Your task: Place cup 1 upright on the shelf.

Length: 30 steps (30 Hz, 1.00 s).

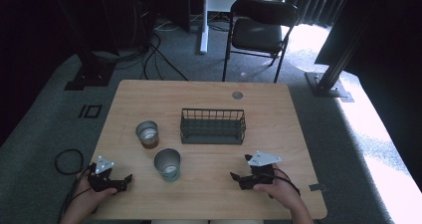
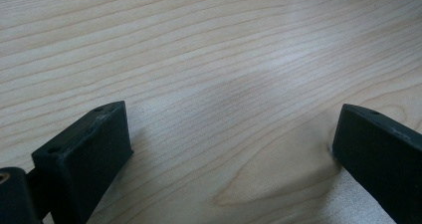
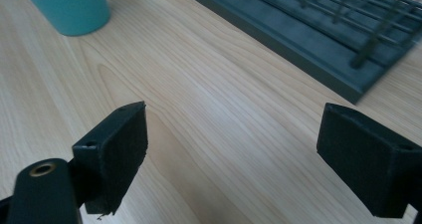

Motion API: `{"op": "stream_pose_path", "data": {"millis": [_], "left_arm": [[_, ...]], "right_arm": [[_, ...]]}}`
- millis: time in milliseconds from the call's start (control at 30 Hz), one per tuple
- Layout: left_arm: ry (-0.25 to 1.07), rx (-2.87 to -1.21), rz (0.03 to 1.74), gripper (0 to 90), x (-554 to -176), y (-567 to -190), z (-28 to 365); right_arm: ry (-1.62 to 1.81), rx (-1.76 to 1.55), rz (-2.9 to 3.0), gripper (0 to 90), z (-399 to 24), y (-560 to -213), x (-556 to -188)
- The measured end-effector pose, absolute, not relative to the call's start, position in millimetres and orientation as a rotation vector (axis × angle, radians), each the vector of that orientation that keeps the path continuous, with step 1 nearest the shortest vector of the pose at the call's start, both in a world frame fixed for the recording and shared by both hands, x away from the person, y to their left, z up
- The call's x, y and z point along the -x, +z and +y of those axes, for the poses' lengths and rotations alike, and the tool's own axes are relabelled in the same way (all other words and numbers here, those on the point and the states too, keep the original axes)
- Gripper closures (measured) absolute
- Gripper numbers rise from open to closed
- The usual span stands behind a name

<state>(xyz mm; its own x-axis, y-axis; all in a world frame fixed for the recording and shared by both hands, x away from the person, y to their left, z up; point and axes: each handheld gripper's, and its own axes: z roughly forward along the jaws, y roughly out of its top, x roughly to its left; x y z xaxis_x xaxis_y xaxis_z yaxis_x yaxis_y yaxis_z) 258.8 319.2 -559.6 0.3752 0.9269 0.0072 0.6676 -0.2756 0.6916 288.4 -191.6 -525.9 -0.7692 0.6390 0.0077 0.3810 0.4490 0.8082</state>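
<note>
Two metal cups stand on the wooden table [image 1: 278, 114]: a brown one [image 1: 148, 134] at left of centre and a teal one [image 1: 167, 165] nearer me. Behind them sits a dark green wire basket [image 1: 212, 126]. My left gripper [image 1: 126, 181] rests at the front left corner, pointing right, open over bare wood [image 2: 229, 134]. My right gripper [image 1: 240, 167] lies at the front right, pointing left, also open with nothing between its jaws [image 3: 231, 139]. In the right gripper view the teal cup [image 3: 69, 7] is at the top left and the basket [image 3: 323, 30] at the top right.
A round grommet hole [image 1: 237, 95] marks the table's far edge. Beyond it stand a black chair [image 1: 259, 30] and a white desk leg [image 1: 203, 20]. Cables [image 1: 154, 59] trail over the grey carpet, and a coil [image 1: 68, 161] lies left of the table.
</note>
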Motion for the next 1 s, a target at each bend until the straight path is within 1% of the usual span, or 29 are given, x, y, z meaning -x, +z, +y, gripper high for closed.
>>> {"op": "stream_pose_path", "data": {"millis": [1000], "left_arm": [[0.557,-2.038,1.37,2.6,-259,-559,319]], "right_arm": [[1.307,-0.679,2.507,12.3,-124,-520,-296]]}}
